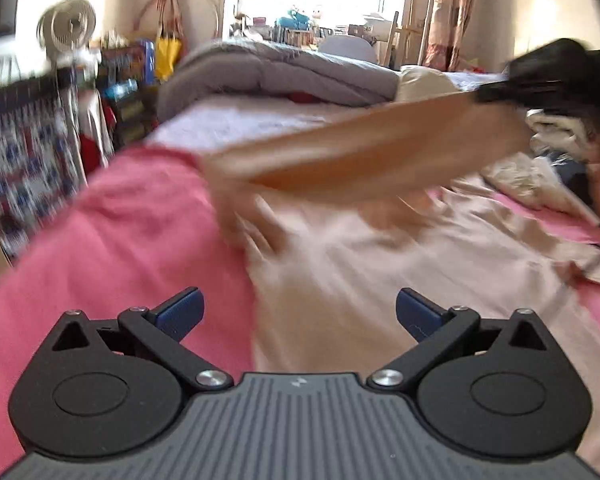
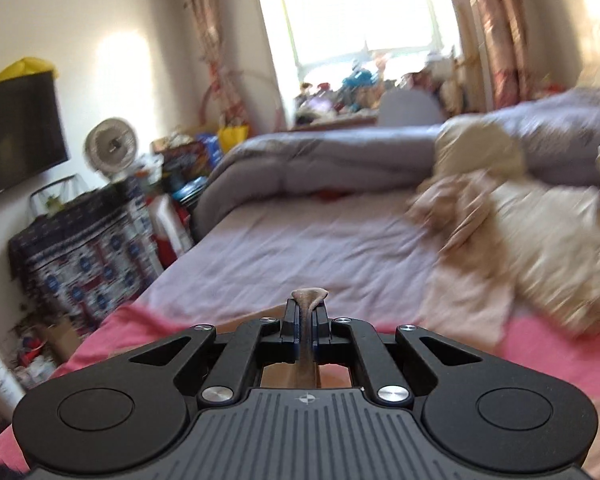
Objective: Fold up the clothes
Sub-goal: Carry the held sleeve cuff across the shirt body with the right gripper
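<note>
We had the right gripper clamped on a pinch of the beige garment, its edge poking out at twelve o'clock between the closed fingers, so we could lift that part and carry it over for a fold. Our left gripper hung with fingers wide apart and nothing between them, free to pin or smooth. The garment lay spread on the pink sheet, one strip raised toward two o'clock. A grey duvet sat beyond.
</note>
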The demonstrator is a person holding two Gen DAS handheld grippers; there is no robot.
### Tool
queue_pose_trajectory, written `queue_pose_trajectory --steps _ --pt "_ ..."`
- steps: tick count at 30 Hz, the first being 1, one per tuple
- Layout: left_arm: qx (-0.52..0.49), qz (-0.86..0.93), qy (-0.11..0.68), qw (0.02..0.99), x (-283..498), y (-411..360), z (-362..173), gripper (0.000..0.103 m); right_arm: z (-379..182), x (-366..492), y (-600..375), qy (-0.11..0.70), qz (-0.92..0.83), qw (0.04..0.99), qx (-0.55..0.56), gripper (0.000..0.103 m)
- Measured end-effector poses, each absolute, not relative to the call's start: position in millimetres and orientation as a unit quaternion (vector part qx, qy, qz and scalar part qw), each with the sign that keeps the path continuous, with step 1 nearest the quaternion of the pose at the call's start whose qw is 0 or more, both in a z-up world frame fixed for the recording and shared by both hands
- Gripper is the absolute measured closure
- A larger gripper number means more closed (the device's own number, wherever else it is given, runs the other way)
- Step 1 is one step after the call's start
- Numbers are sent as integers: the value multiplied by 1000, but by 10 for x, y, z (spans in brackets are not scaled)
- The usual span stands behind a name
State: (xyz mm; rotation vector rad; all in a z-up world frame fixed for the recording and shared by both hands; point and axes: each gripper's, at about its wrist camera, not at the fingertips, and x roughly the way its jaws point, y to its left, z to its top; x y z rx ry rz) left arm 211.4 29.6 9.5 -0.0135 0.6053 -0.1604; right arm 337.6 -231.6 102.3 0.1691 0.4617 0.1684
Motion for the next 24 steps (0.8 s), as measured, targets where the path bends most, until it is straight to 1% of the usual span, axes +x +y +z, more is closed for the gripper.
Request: queue_pose_trajectory --steps 3,6,8,11,13,15,18,21,24 --pt "63 -53 289 954 2451 206 142 0 1108 3405 -2538 223 46 971 72 96" --pt "127 -37 297 945 2739 33 40 0 1039 3437 -2769 237 19 968 76 96" --pt "160 -41 303 939 2847 -109 -73 0 953 3439 -2896 246 5 966 81 96" --pt "230 -37 287 929 2916 -378 -256 0 825 3444 -3040 261 -8 961 88 96" --pt "279 -8 271 921 2968 -515 -363 0 758 3434 -3108 267 -15 960 84 96" --pt "301 38 267 915 3021 -524 -437 0 701 3382 -3151 269 -22 960 76 96" --pt "240 70 291 924 3060 -231 -404 0 606 3333 -3225 278 -28 958 67 96" --pt "155 56 311 936 2978 76 -369 0 432 3312 -3267 300 -31 951 61 96" --pt "140 56 317 936 2856 133 -452 0 119 3343 -3179 339 -37 940 21 94"
